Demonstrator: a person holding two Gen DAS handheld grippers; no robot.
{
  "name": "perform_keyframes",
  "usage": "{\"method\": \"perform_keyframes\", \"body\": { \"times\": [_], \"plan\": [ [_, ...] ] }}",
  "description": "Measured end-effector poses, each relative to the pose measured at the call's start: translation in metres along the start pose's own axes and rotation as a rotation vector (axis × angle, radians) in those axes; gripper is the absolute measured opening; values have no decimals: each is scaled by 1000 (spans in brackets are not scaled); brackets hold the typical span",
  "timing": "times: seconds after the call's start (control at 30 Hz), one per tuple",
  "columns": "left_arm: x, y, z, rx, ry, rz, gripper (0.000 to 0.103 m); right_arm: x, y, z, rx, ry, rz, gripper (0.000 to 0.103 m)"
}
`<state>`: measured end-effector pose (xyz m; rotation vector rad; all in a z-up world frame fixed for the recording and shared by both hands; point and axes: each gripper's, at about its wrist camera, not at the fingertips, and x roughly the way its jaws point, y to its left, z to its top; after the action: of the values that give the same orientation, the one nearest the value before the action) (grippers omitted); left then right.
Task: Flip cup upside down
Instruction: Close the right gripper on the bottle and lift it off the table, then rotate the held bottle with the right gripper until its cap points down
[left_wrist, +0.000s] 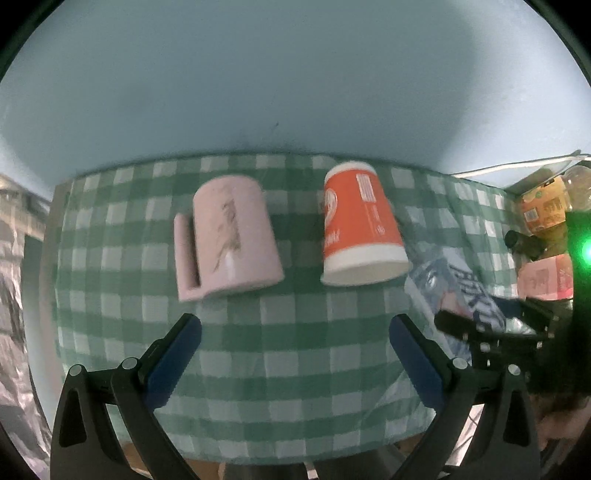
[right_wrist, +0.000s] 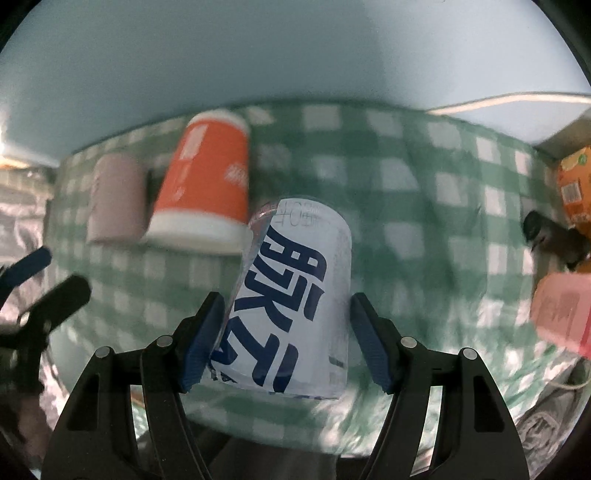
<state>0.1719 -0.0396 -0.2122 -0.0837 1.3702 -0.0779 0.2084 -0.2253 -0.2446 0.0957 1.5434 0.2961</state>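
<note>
A clear plastic cup with a white label and blue characters (right_wrist: 291, 299) stands upside down between my right gripper's blue pads. The left pad (right_wrist: 201, 343) touches it; the right pad (right_wrist: 369, 343) stands a little apart. The right gripper (right_wrist: 286, 343) is open around the cup. It also shows in the left wrist view (left_wrist: 454, 291) at the right. An orange paper cup (left_wrist: 360, 225) and a pink mug (left_wrist: 231, 236) stand upside down on the green checked cloth (left_wrist: 295, 350). My left gripper (left_wrist: 295, 354) is open and empty in front of them.
An orange carton (left_wrist: 545, 210), a pink box (left_wrist: 543, 277) and a dark object (left_wrist: 524, 242) sit at the right edge of the table. A pale blue wall rises behind the table. The cloth's front edge hangs near the grippers.
</note>
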Motion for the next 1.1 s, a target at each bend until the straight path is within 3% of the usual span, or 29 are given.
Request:
{"method": "perform_keyframes", "body": {
  "times": [0.13, 0.2, 0.4, 0.67, 1.0, 1.1],
  "plan": [
    [-2, 13, -18, -23, 10, -2, 103, 13, 19, -30, -13, 14, 23, 71],
    [-2, 20, -26, -35, 16, -3, 103, 19, 29, -65, -25, 17, 24, 71],
    [-1, 43, -50, -86, 40, -9, 103, 17, 56, -100, -95, -9, 67, 71],
    [6, 75, -71, -168, 75, -10, 103, 43, 93, -103, -187, -52, 90, 71],
    [10, 78, -74, -177, 89, -7, 103, 51, 101, -109, -269, -49, 40, 72],
    [10, 76, -71, -169, 92, -13, 103, 45, 98, -110, -269, -56, 28, 77]
  ]
}}
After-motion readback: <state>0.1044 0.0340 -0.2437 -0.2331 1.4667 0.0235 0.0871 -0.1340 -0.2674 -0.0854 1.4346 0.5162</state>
